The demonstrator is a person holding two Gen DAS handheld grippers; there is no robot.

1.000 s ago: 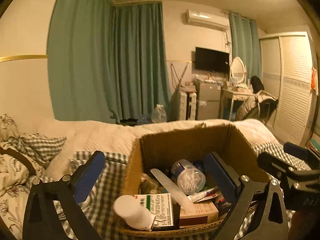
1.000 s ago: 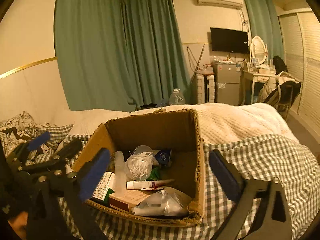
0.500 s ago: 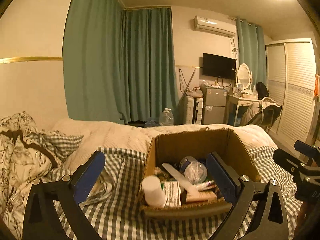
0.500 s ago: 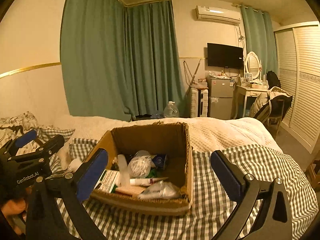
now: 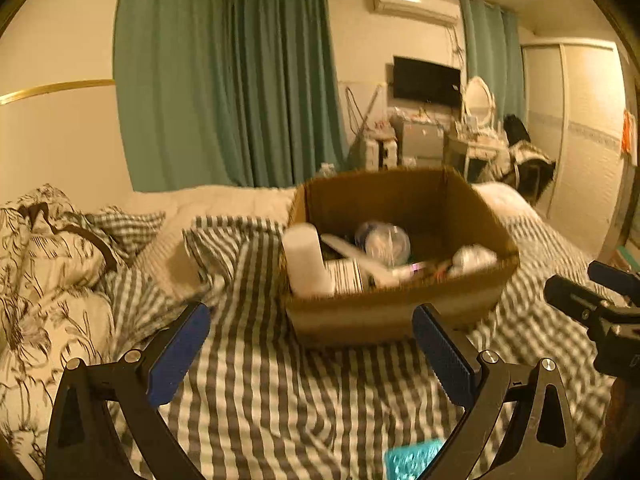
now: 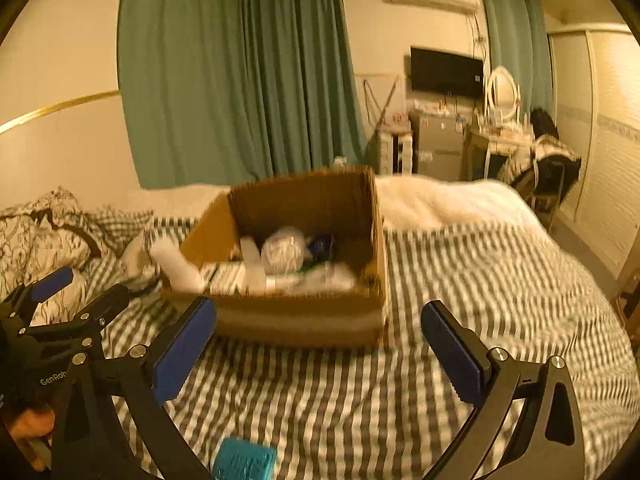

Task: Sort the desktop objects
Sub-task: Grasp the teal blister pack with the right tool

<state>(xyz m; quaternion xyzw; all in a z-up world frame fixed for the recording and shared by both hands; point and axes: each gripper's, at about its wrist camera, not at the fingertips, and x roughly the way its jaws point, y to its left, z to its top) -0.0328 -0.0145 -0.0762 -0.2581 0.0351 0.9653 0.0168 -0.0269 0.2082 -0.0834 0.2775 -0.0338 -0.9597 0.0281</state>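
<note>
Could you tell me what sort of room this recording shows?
Very likely a bedroom: a bed under a grey-and-white checked cover, floral pillows, and a white dressing table with an oval mirror by green curtains.

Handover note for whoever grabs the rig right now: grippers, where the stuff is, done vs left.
Left gripper: open, empty, held low over the checked blanket, short of the cardboard box.
Right gripper: open, empty, beside the left, also facing the box.
Things: a white tube, a clear round tub, cartons and other small items are piled in the open box on the bed; frames are blurred, so details are unclear. A teal object lies on the blanket near the camera.
Done: nothing visibly sorted.
Left: pick items from the box and sort them.
</note>
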